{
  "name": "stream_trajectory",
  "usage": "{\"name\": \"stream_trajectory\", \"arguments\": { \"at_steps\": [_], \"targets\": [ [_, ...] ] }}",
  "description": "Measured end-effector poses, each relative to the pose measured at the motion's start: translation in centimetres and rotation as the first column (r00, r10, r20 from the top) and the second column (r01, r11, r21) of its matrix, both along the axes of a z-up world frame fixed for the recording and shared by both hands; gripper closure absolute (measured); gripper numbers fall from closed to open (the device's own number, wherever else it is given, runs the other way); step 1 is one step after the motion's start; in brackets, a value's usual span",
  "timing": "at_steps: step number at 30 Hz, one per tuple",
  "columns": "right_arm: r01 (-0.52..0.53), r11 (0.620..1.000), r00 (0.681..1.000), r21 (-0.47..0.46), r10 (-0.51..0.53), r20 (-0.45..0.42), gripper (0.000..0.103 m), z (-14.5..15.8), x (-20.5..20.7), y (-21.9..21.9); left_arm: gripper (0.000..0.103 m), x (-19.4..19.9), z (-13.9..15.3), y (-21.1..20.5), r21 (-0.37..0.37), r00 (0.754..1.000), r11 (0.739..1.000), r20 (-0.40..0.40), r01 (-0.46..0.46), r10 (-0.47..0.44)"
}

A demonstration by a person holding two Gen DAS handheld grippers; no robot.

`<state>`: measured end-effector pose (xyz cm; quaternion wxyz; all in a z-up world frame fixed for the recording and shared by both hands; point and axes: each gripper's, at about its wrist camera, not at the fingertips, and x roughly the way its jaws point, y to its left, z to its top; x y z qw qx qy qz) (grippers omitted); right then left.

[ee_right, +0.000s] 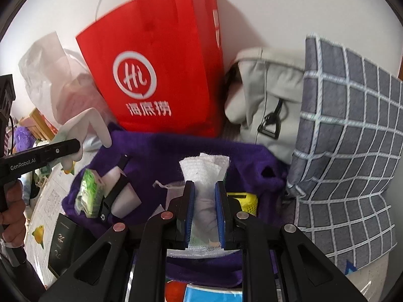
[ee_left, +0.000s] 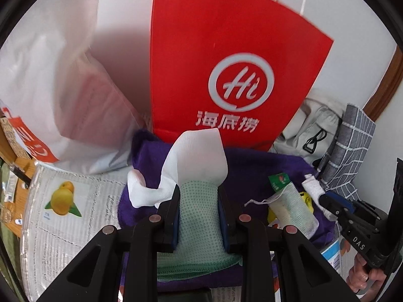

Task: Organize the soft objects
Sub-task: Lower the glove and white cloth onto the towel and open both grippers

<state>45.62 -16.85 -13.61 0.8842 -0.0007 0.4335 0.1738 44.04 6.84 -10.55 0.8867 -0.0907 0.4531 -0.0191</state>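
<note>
My left gripper [ee_left: 199, 191] is shut on a pale green dotted cloth [ee_left: 199, 216] whose white end [ee_left: 199, 153] curls upward above the fingers. The same gripper [ee_right: 76, 148] and its white-and-green cloth [ee_right: 88, 125] show at the left of the right wrist view. My right gripper [ee_right: 204, 186] is shut on a white woven cloth [ee_right: 205, 171]. It appears at the right of the left wrist view as well, the right gripper [ee_left: 321, 197] pinching a small white piece [ee_left: 312, 185]. Both hang over a fuzzy purple blanket [ee_right: 156, 156].
A red paper bag [ee_right: 156, 70] stands against the white wall behind the blanket. A white plastic bag [ee_left: 50, 80] sits left of it; a grey bag [ee_right: 267, 95] and a grey checked cushion [ee_right: 347, 130] sit right. A green tissue packet [ee_right: 90, 191] and a mesh pouch [ee_left: 294, 209] lie on the blanket.
</note>
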Motion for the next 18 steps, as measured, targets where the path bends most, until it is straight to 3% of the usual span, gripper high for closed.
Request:
{"name": "stream_trajectory", "arguments": {
  "at_steps": [9,18],
  "targets": [
    [-0.013,1.0,0.994,-0.001,0.012,-0.109,0.086,-3.1,1.1,0.9,0.079,1.4,-2.5,0.3,0.0,0.996,1.0,-0.092,-0.011,0.011],
    [-0.025,0.999,0.993,-0.029,0.021,-0.117,0.085,-4.0,1.2,2.0,0.076,2.0,-4.0,-0.2,0.01,0.989,1.0,-0.146,0.0,0.001]
  ]
}}
